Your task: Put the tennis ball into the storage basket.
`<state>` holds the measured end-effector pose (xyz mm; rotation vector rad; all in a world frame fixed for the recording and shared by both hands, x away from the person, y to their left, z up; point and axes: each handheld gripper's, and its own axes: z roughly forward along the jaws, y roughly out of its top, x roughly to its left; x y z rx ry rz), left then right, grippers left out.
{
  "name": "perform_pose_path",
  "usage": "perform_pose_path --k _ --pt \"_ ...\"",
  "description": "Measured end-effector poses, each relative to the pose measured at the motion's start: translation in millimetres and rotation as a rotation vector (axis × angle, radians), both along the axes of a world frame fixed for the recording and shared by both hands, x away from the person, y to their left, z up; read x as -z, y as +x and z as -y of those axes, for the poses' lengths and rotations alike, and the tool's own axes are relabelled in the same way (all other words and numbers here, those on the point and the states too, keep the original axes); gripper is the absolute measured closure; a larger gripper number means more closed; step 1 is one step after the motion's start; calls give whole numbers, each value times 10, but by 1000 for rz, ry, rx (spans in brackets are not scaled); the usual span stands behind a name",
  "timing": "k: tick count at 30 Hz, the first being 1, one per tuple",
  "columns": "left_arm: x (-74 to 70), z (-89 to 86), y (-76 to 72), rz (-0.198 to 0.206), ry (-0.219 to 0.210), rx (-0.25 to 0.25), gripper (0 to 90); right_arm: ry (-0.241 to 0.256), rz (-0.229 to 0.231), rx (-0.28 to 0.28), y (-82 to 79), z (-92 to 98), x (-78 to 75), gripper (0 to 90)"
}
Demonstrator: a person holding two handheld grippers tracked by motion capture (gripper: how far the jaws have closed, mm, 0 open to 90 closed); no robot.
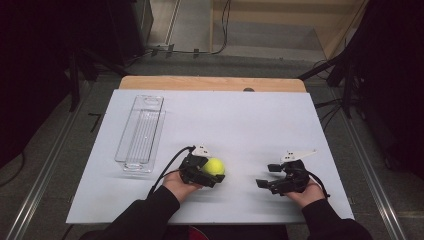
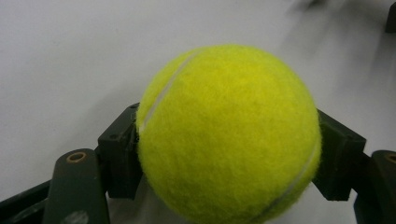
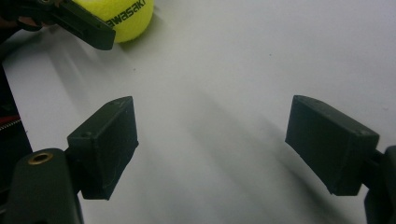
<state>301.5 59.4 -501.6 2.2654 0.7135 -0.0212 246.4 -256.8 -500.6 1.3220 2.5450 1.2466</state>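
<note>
The left gripper was clamped on the yellow tennis ball near the tabletop's front edge, the right gripper gaped empty; carrying it toward the clear tray likely followed.

A white sheet covers the wooden table, with a clear plastic tray lying at its left side.
</note>
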Motion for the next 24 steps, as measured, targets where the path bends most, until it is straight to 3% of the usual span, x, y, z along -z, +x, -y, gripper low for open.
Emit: perform_pose_path --k 12,24 --pt "-124 -26 5 24 -17 11 261 0 2 2 -8 1 -1 149" --pt "-255 -67 17 15 -18 14 261 -5 5 3 -9 1 2 149"
